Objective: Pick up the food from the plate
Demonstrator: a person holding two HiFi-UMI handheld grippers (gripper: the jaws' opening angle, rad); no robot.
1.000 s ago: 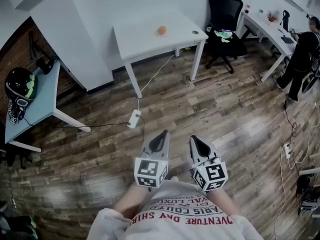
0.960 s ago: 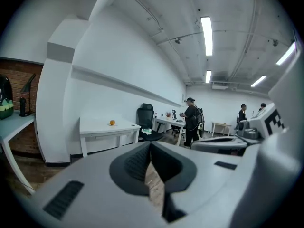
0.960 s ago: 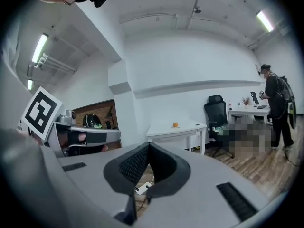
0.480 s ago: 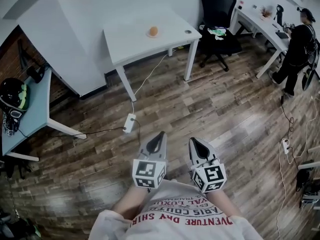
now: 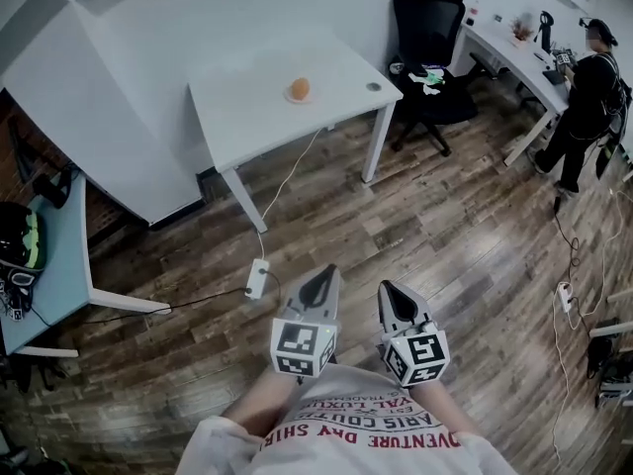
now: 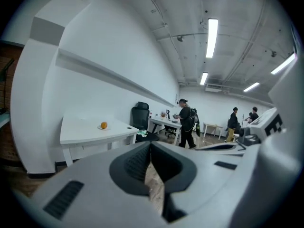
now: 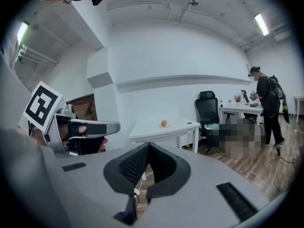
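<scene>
Small round orange food (image 5: pixel 299 89) on white plate (image 5: pixel 299 99) (bench (image 5: pixel 247 117) well apart). Left gripper (image 5: pixel 318 283) & right gripper (image 5: pixel 389 295) both closed, empty. Only left gripper view shows two people at back (image 6: pixel 233 124).

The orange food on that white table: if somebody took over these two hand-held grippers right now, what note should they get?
Left gripper: shut, empty, held low over the wood floor.
Right gripper: shut, empty, beside it.
Food: round orange piece on a small plate on the white table, across the floor, out of reach.
Done: nothing picked up.
Left: walk up, open a gripper, close on the food, lift it off the plate.
</scene>
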